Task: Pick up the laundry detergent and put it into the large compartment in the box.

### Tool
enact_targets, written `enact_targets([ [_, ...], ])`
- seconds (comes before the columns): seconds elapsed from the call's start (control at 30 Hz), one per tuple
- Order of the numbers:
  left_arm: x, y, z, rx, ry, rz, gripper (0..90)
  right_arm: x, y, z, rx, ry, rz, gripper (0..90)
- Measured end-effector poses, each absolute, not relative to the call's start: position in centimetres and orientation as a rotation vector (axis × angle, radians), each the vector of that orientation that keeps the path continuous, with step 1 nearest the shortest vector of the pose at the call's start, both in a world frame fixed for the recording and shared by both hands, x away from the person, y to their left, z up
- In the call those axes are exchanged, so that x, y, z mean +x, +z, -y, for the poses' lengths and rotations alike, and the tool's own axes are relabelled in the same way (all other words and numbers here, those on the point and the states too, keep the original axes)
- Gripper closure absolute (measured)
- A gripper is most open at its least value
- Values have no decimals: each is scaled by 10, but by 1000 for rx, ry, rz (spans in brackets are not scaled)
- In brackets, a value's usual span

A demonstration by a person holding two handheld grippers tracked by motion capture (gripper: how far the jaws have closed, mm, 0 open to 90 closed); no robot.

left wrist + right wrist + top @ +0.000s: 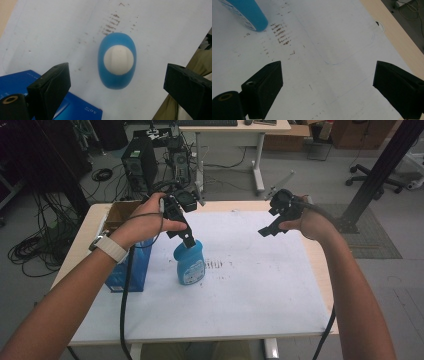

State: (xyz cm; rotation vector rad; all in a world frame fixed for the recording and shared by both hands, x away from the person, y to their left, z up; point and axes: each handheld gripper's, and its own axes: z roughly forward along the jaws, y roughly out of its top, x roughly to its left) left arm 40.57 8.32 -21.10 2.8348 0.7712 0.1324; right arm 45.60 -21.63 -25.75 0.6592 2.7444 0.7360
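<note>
The left gripper [116,82] hangs directly over the blue plastic bottle with the white round cap [117,61], its jaws spread wide and holding nothing; the bottle stands upright on the white-covered table [50,32], centred in the gap between the jaws and below them. A dark blue cardboard box [75,107] sits just beside the jaw at the left of that view. If this gripper drops straight down, that jaw could catch the box edge and skew the approach. The bottle is tall on a narrow base, so an off-centre close would likely tip it or squeeze it out sideways. The right gripper [327,85] hovers over bare table, jaws equally wide and empty, the bottle well beyond its jaws, too far to steady a topple.
</note>
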Motion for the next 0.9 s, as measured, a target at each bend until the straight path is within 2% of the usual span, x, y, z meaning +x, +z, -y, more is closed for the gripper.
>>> enact_targets([
  [0.9, 411, -235, -76, 2837, 111, -784, 82, 459, -261, 215, 658, 735, -2751, 91],
])
